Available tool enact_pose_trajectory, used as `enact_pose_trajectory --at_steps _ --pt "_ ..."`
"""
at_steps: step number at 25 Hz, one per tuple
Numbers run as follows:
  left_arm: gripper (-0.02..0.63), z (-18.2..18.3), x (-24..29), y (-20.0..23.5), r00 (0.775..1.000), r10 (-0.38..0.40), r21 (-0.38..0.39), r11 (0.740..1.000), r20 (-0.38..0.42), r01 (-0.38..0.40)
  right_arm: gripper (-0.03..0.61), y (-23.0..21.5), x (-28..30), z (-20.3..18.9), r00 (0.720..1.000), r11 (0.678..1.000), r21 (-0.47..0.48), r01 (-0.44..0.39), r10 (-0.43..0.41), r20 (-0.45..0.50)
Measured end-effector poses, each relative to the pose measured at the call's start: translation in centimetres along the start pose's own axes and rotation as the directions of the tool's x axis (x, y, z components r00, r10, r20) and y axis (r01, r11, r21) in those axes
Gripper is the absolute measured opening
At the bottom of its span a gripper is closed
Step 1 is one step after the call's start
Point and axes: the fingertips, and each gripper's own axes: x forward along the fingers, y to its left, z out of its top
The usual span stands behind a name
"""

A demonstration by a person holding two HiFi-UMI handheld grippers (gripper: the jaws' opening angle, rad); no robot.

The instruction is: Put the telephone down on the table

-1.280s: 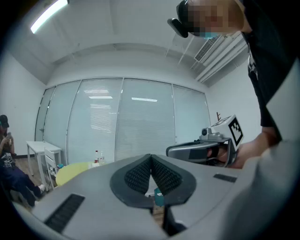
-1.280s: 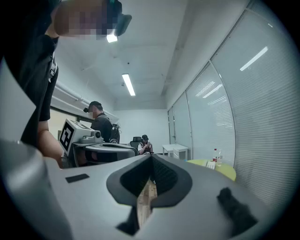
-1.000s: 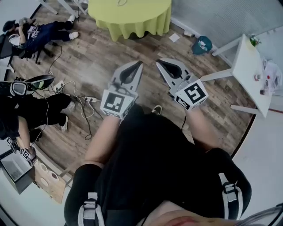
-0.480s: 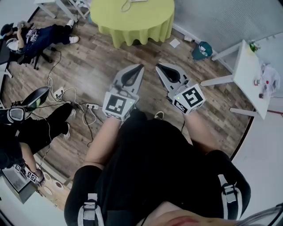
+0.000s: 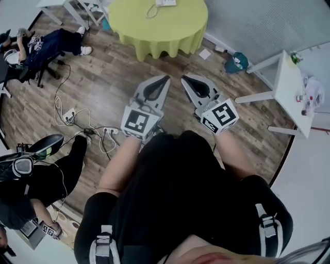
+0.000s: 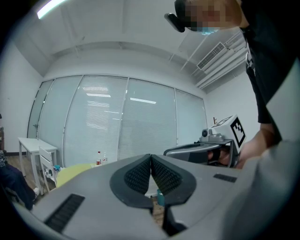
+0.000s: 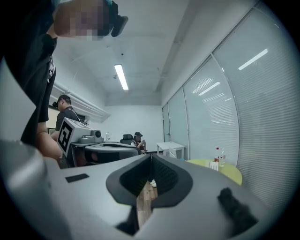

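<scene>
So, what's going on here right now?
A person stands holding both tools out in front: the left gripper and right gripper are shut and empty. The round table with the yellow-green cloth lies some way ahead, with what looks like a white telephone on it at the picture's top edge. Nothing is being handled yet.

Wooden floor [image 5: 111,82] with a cabled power strip [image 5: 111,131]. A teal bag [image 5: 236,61] and a paper sheet [image 5: 205,53] lie near the wall. White bench [image 5: 286,82] at right. Seated person [image 5: 44,44] at upper left.
</scene>
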Motion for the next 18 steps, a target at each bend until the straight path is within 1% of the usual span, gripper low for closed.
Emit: enact_pose_trajectory --at_steps 4,7,13,18 --pt "0.012 -0.3 -0.3 1.6 1.000 -0.006 -0.003 1.000 -0.002 0.006 0.018 0.3 1.6 -0.1 1.000 1.000 -0.008 -0.002 0.002 -0.008" --pt "0.012 -0.4 0.1 2.9 1.000 -0.004 -0.006 1.000 -0.006 0.004 0.018 -0.4 2.7 -0.1 1.000 1.000 -0.006 0.000 0.000 -0.010" --pt "0.012 -0.7 2.2 5.3 1.000 0.018 -0.005 1.000 -0.019 -0.018 0.018 -3.0 5.0 -0.1 1.000 1.000 -0.010 -0.010 0.010 0.004" --pt "0.012 -0.3 5.6 7.8 0.999 0.043 -0.006 0.999 -0.025 -0.043 0.018 -6.4 7.4 0.3 0.999 0.999 -0.014 -0.040 0.040 0.013"
